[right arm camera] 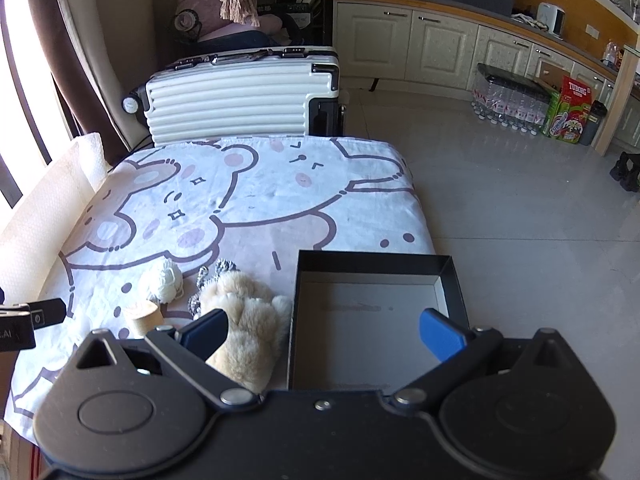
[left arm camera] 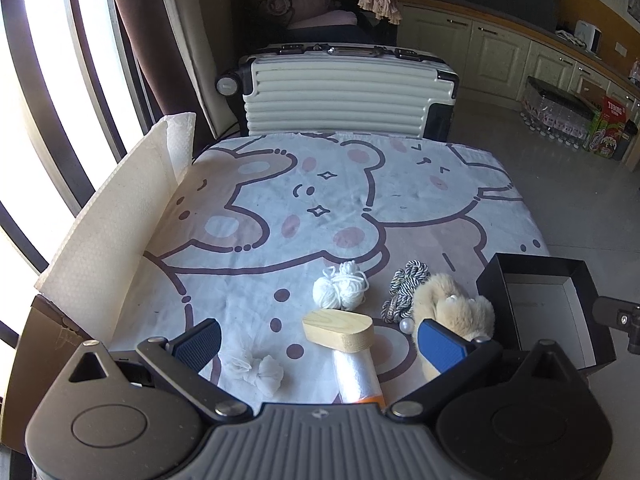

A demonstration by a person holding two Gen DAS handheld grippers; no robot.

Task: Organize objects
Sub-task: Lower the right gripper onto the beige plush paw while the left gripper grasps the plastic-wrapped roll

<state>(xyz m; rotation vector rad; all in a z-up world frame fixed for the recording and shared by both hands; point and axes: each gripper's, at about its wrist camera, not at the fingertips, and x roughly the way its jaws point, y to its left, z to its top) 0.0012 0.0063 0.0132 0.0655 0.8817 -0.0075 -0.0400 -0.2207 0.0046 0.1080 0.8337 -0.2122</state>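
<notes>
On the bear-print cloth lie a white yarn ball [left arm camera: 340, 290], a striped cord bundle [left arm camera: 404, 290], a cream furry paw toy [left arm camera: 456, 308] and a small white mesh bundle [left arm camera: 256, 370]. A clear bottle with a wooden cap [left arm camera: 340, 330] lies between the fingers of my left gripper [left arm camera: 320, 346], which is open above it. A black open box [right arm camera: 372, 316] with a grey floor sits at the table's right edge. My right gripper [right arm camera: 324, 334] is open over the box's near left part, with the furry paw toy [right arm camera: 244, 320] beside its left finger. The box holds nothing visible.
A white paper sheet [left arm camera: 116, 232] stands along the table's left side by the window. A white ribbed suitcase [left arm camera: 344, 92] stands behind the table. Tiled floor lies to the right, with bottled water packs [right arm camera: 508, 104] and cabinets beyond.
</notes>
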